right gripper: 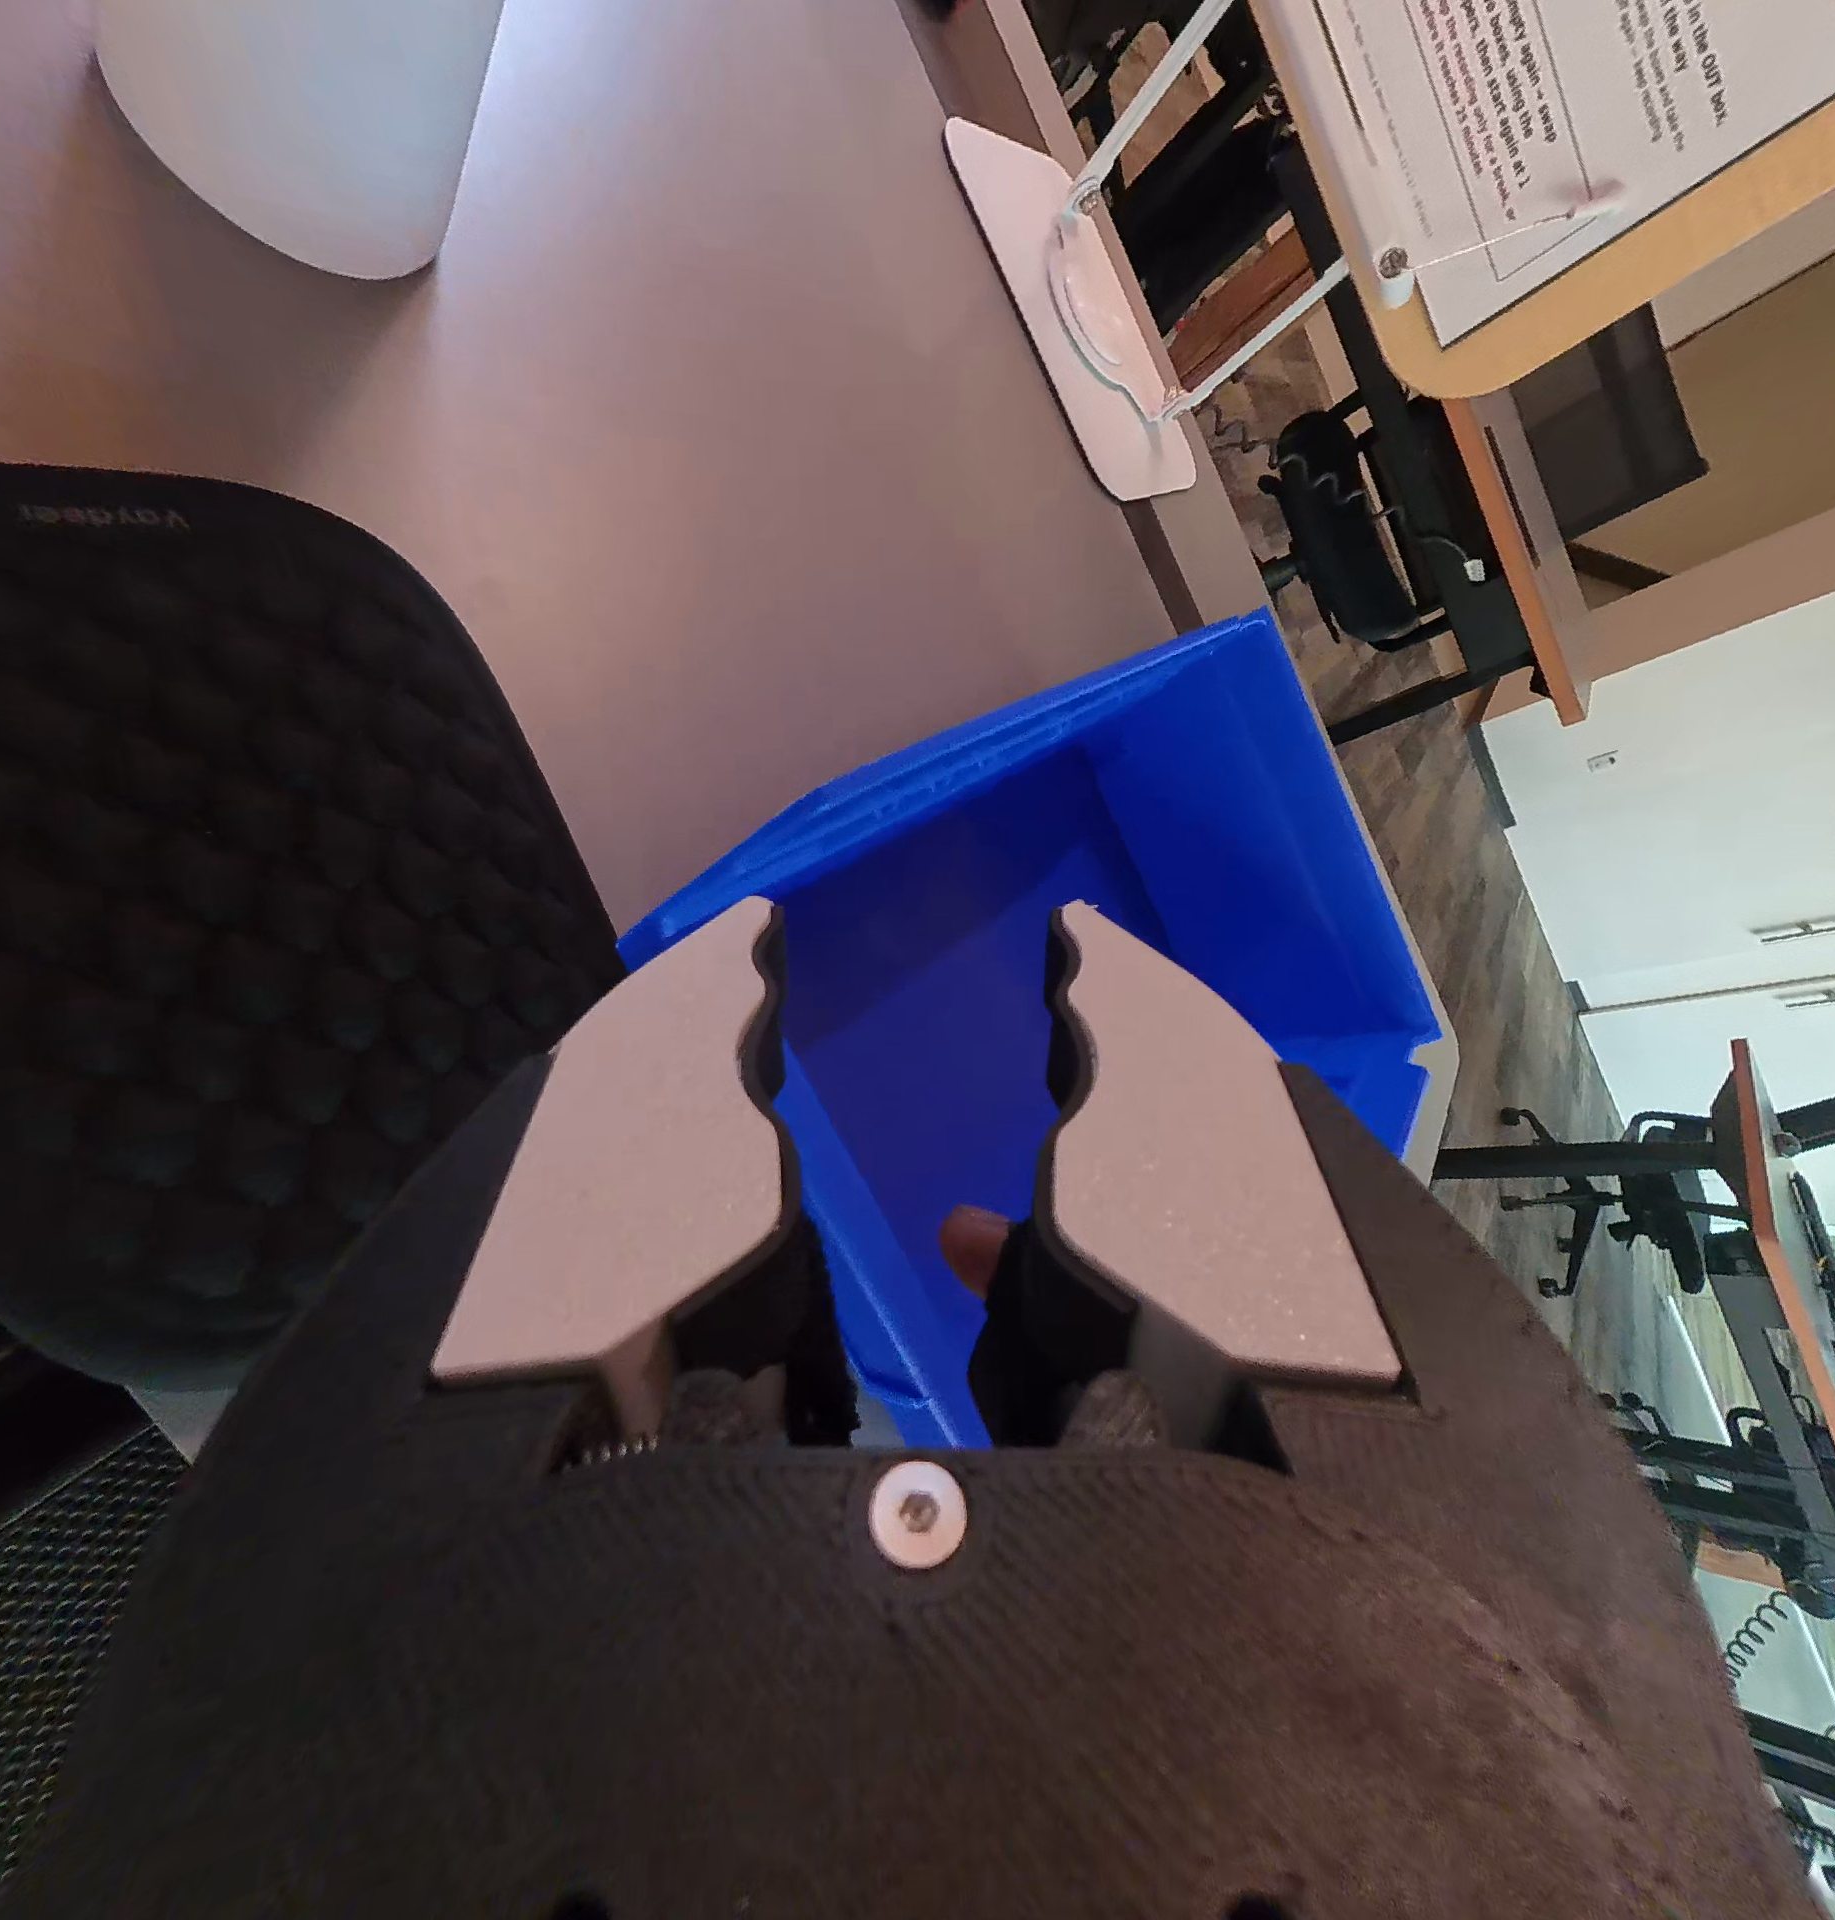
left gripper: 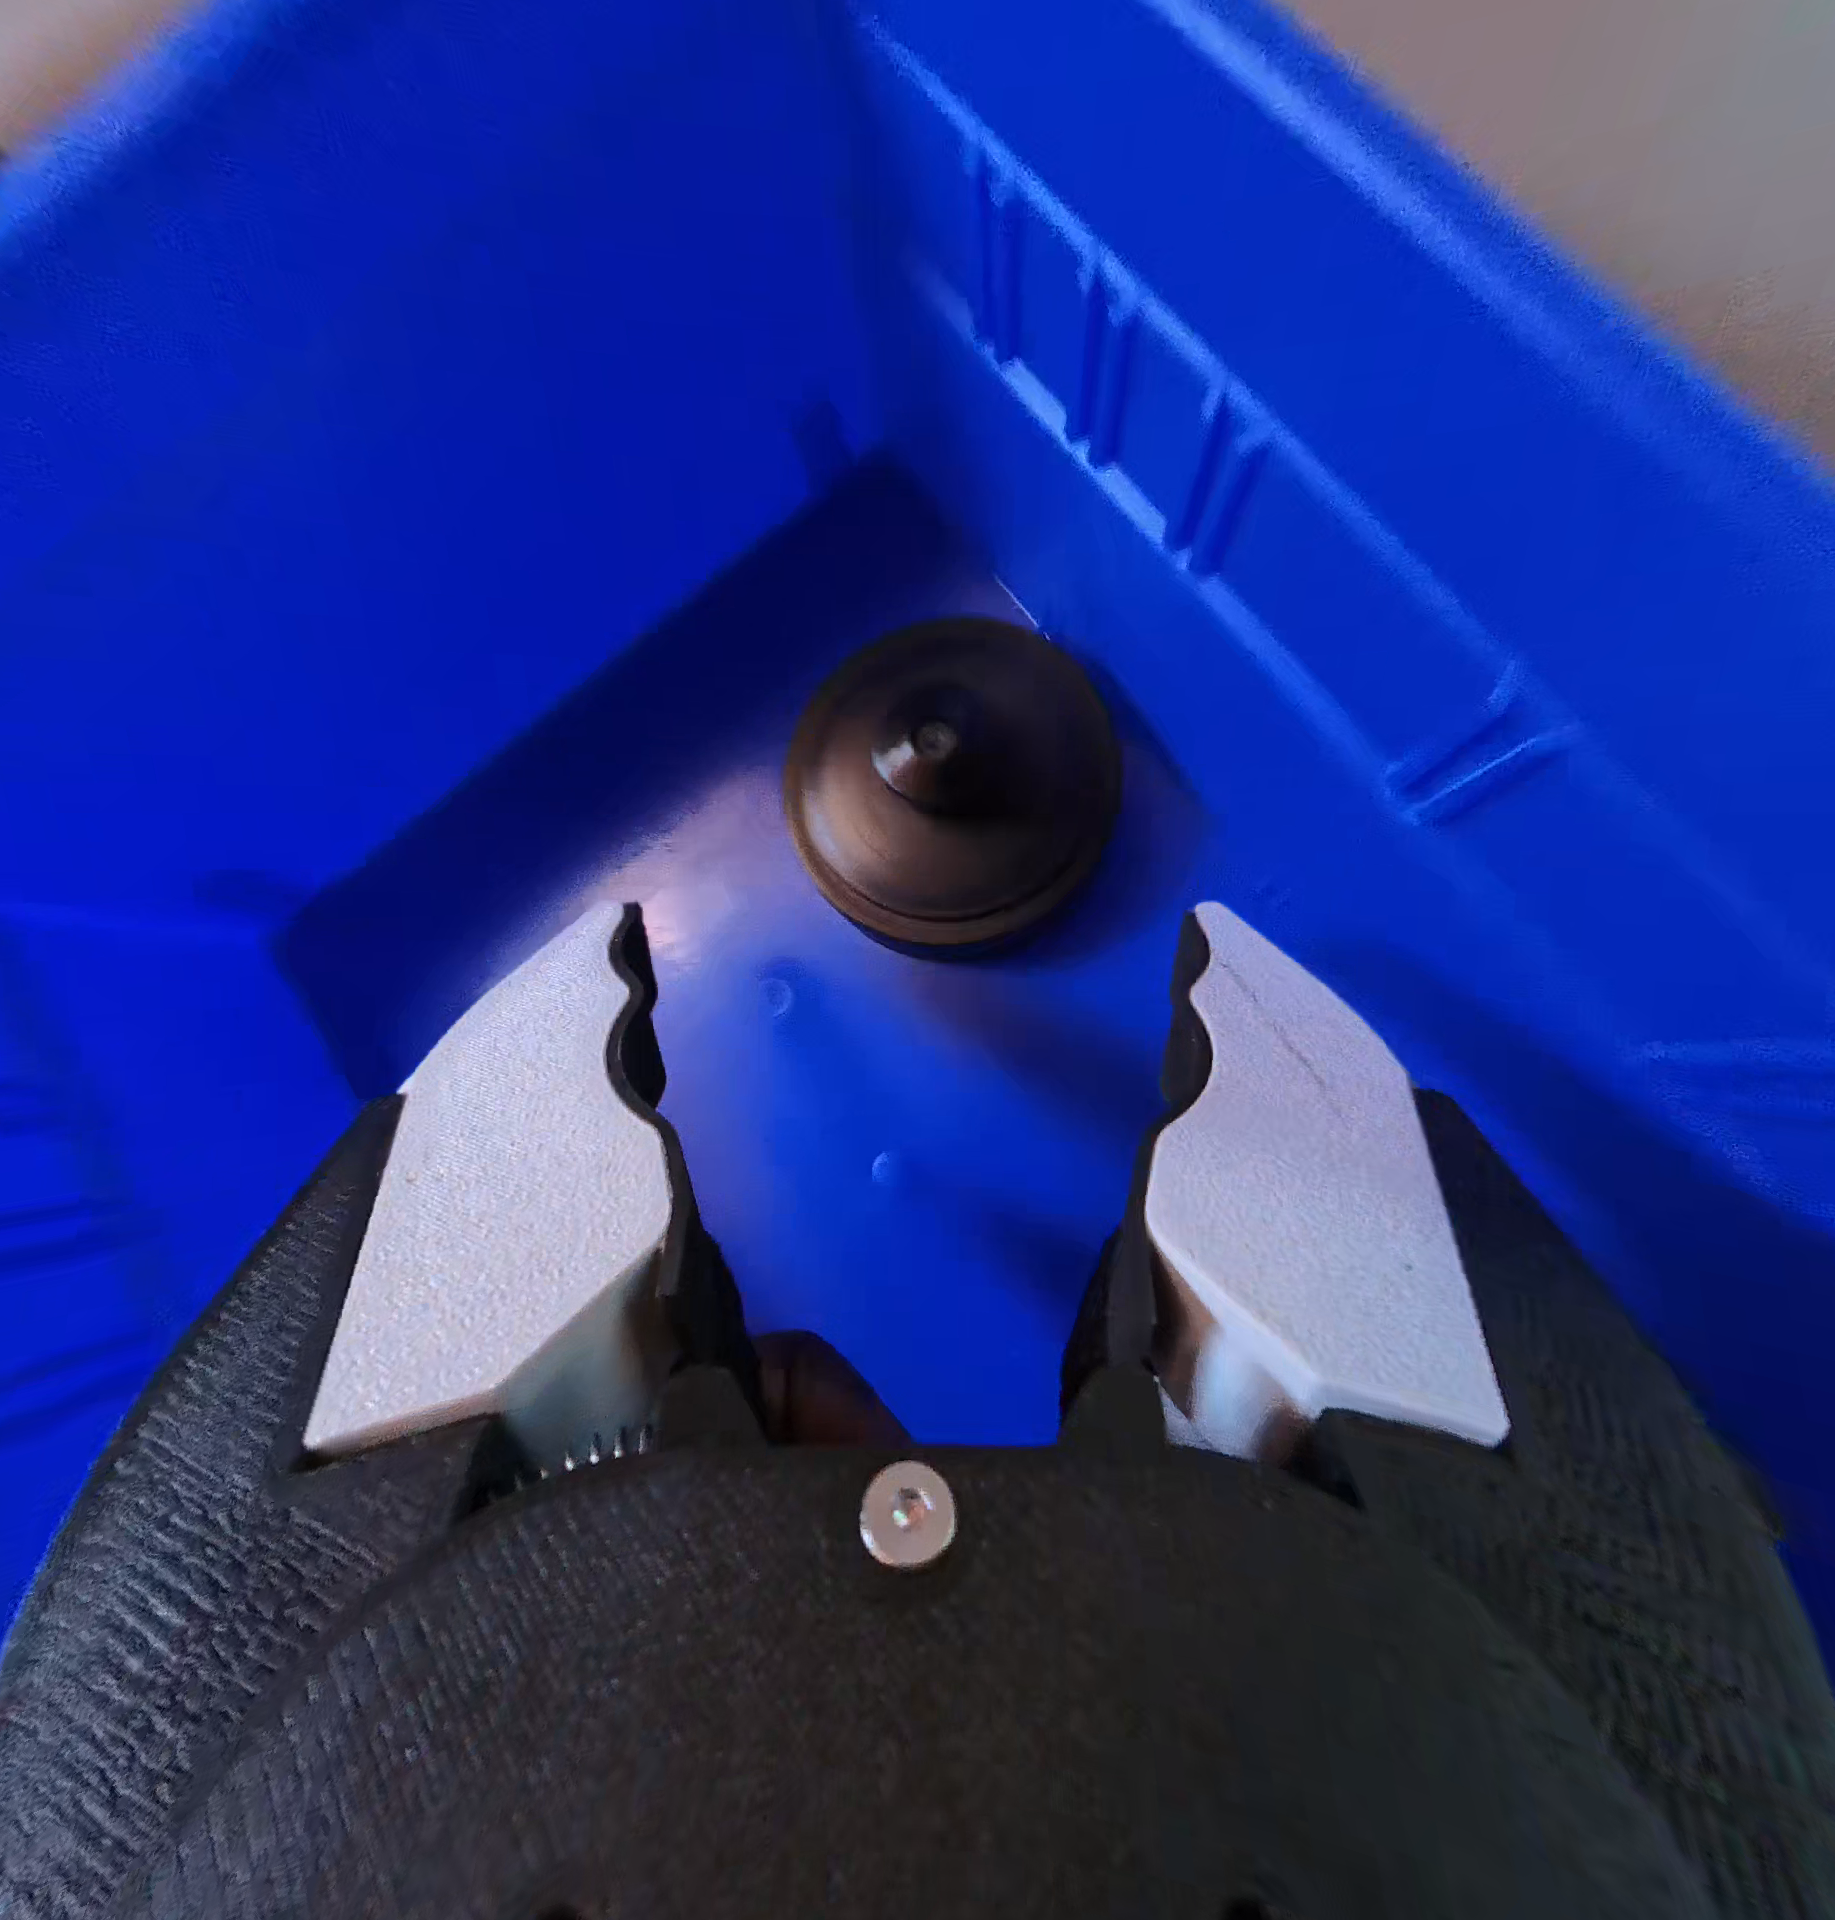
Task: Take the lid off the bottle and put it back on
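Note:
In the left wrist view a dark brown bottle (left gripper: 952, 781) stands in the far corner of a blue plastic bin (left gripper: 477, 520), seen from above, with a pointed dark cap on top. My left gripper (left gripper: 913, 914) is open and empty, inside the bin, just short of the bottle. In the right wrist view my right gripper (right gripper: 918, 920) is open and empty, held above the rim of a blue bin (right gripper: 1256, 831). No bottle shows in that view.
The bin's ribbed wall (left gripper: 1256, 540) runs close on the right of the bottle. In the right wrist view a black textured pad (right gripper: 217, 883) lies left of the bin, a white round object (right gripper: 289, 125) and a white stand base (right gripper: 1079, 312) sit on the grey table. About 60 cm separates my left fingertips from my right.

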The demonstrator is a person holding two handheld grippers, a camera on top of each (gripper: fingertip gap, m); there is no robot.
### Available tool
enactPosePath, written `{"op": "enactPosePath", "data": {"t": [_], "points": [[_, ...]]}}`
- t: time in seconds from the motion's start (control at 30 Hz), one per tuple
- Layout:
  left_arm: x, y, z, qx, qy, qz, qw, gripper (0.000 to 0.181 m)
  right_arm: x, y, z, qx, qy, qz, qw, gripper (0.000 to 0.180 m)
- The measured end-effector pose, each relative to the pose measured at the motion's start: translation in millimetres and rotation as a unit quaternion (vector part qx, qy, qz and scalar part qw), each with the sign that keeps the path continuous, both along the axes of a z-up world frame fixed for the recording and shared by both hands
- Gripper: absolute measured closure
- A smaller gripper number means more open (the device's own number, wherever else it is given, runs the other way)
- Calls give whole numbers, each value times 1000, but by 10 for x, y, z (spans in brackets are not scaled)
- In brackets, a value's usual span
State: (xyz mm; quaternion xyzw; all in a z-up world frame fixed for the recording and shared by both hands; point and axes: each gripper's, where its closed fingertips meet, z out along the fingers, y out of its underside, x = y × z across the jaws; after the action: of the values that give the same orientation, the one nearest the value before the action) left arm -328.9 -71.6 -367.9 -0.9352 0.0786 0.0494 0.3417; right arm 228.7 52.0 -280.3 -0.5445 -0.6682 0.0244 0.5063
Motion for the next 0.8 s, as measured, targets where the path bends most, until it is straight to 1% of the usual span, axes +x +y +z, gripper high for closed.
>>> {"op": "enactPosePath", "data": {"t": [0.07,0.13,0.17,0.23,0.27,0.33,0.4,0.5,0.57,0.63,0.7,0.8], "points": [[36,36,-190,-14,-11,-6,1000,85,-14,-9,-9,1,-3,2,1000,131],[100,150,-216,14,-66,7,998,88,-15,-12,-29,-1,-6,1,1000,131],[98,174,-239,15,-77,14,997,90,-10,-5,-39,-2,-9,-1,1000,131],[85,196,-250,21,-77,16,997,99,11,16,-52,-1,-14,-8,1000,131],[94,194,-241,22,-78,11,997,112,20,22,-58,-1,-16,-11,1000,131],[88,173,-232,19,-70,6,997,113,22,20,-60,-1,-13,-9,1000,131],[19,137,-174,27,-27,10,999,113,12,8,-56,-2,-7,-4,1000,131],[-33,97,145,93,47,33,994,113,-12,-12,-28,-3,3,2,1000,131],[-22,16,498,152,124,52,979,113,-62,-49,16,-4,15,12,1000,131],[84,-113,933,216,205,66,952,112,-157,-110,94,-3,36,30,999,131],[295,-269,1375,274,277,72,918,113,-294,-198,204,4,63,54,997,131],[850,-444,1852,338,335,43,878,113,-598,-424,429,24,116,107,987,131]]}}
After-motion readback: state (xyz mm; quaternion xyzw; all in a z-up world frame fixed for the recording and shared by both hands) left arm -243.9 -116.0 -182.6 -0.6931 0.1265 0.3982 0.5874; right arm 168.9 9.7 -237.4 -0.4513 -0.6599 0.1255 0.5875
